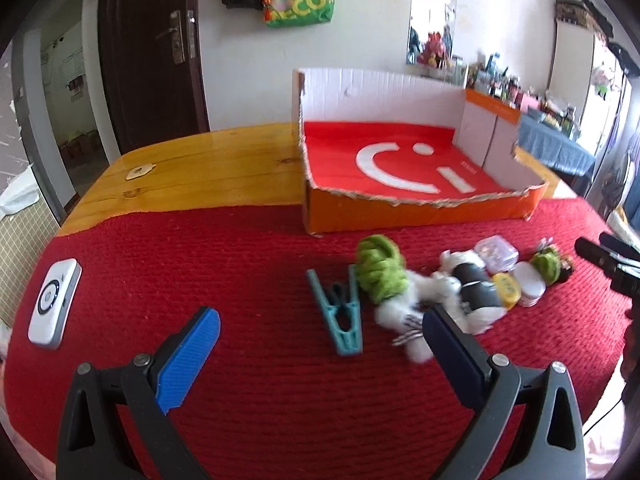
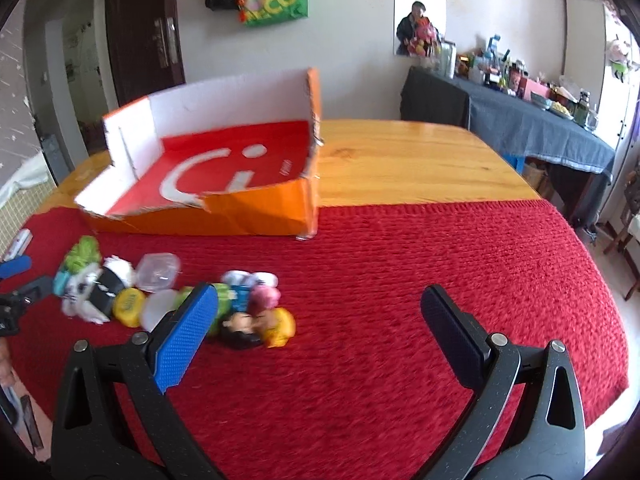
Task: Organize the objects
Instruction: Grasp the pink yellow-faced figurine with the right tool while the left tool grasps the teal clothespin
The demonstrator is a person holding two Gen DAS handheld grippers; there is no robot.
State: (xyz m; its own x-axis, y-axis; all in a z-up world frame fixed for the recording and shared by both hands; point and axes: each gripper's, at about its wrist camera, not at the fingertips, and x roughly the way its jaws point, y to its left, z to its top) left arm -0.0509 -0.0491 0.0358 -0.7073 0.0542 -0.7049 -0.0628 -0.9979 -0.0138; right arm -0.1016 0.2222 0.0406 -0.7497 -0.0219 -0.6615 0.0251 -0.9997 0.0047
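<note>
A home: wooden table (image 2: 400, 160), door (image 1: 152, 52), cluttered sideboard (image 2: 540, 120).

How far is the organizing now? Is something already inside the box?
Nothing looks done yet: the orange box holds no objects. Nothing is in hand either; the left hand-held gripper and the right hand-held gripper are both open. Left to do: the teal clothespin, the green yarn, the plush toy and the other small items lie on the red mat.

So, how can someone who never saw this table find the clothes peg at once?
Start at the orange box on the red mat. In front of it lies a row of small things; the peg is at its left end, beside the green yarn. It alone is teal, flat plastic and V-shaped; its neighbours are soft or round.
</note>
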